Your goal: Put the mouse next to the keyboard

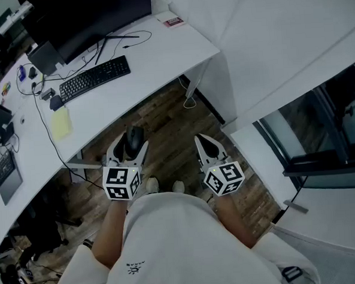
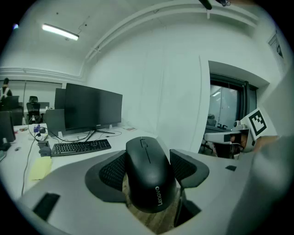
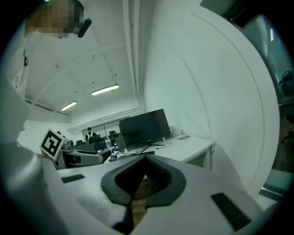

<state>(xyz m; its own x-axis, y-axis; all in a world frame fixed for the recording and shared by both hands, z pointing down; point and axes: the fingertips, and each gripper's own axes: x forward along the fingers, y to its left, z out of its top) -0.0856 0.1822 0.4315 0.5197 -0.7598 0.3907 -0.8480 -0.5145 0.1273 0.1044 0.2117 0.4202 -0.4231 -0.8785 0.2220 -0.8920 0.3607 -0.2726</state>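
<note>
Mouse (image 2: pixel 149 176) and keyboard (image 1: pixel 94 78) are seen well apart: the black mouse is clamped between the two jaws of the left gripper (image 1: pixel 131 145), while the black keyboard lies on the white desk (image 1: pixel 160 55), in front of the dark monitor (image 1: pixel 92 14). In the left gripper view the jaws are shown spread wide, with their ribbed pads (image 2: pixel 111 173) pressed against both flanks of the mouse. Its wheel end is turned away from the camera, toward the desk, and its printed rear end is nearest the lens. From the head view the held mouse is found off the desk, just outside its near edge and above the wooden floor (image 1: pixel 170 124). A yellow pad (image 1: pixel 61 122) is seen on the desk to the left of the keyboard, near the edge, and cables (image 1: pixel 129 36) are trailed across the desktop around the monitor's foot. The right gripper (image 1: pixel 201 144) is held beside the left one, apart from it and also over the floor. In the right gripper view its jaws are closed together at the tips and nothing is gripped between them, only floorboards being visible through the gap behind the tips. A marker cube (image 1: pixel 121 182) is carried on the left gripper, near the person's wrist, and a second cube (image 1: pixel 225 179) on the right
</note>
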